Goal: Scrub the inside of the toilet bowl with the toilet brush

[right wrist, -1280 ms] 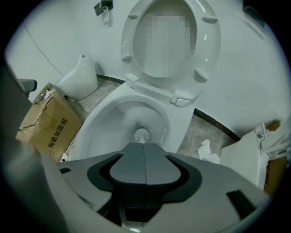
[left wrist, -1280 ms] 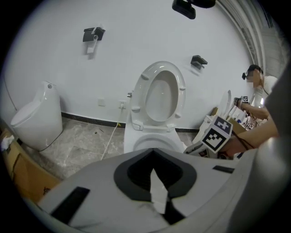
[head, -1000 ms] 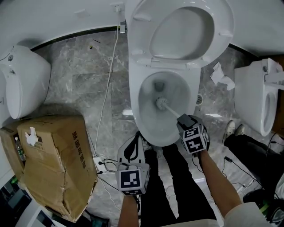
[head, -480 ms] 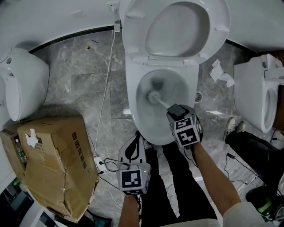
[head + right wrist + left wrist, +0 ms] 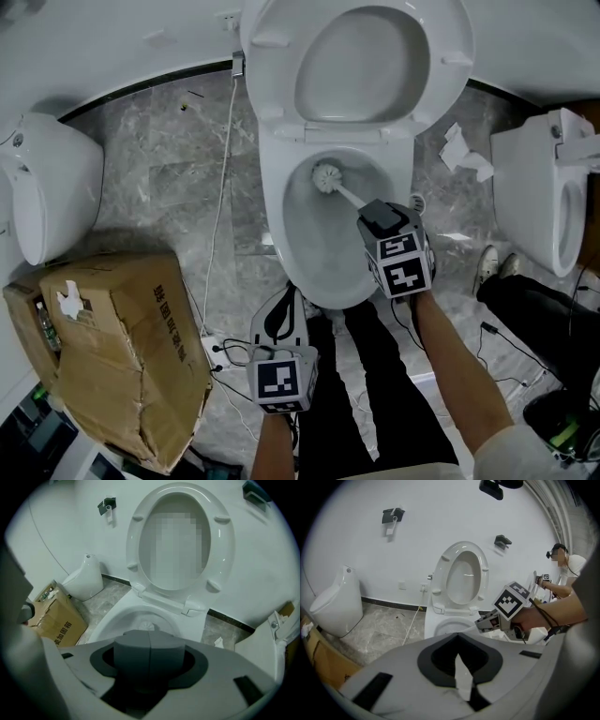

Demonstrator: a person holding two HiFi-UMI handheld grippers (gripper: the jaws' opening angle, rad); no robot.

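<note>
The white toilet stands with seat and lid raised. Its bowl holds the toilet brush, whose white bristle head rests against the back wall of the bowl under the rim. My right gripper is shut on the brush's grey handle, hovering over the bowl's right front. From the right gripper view, the brush head shows just past the handle. My left gripper hangs low in front of the toilet, shut and holding nothing; seen from the left gripper, the right gripper is over the bowl.
A battered cardboard box sits at the left front, and beyond it a white urinal. Another white fixture stands to the right, crumpled paper beside it. A white cable runs down the marble floor. A second person stands far right.
The right gripper has pushed the brush head from the middle of the bowl up to its back wall. The left gripper has stayed in place.
</note>
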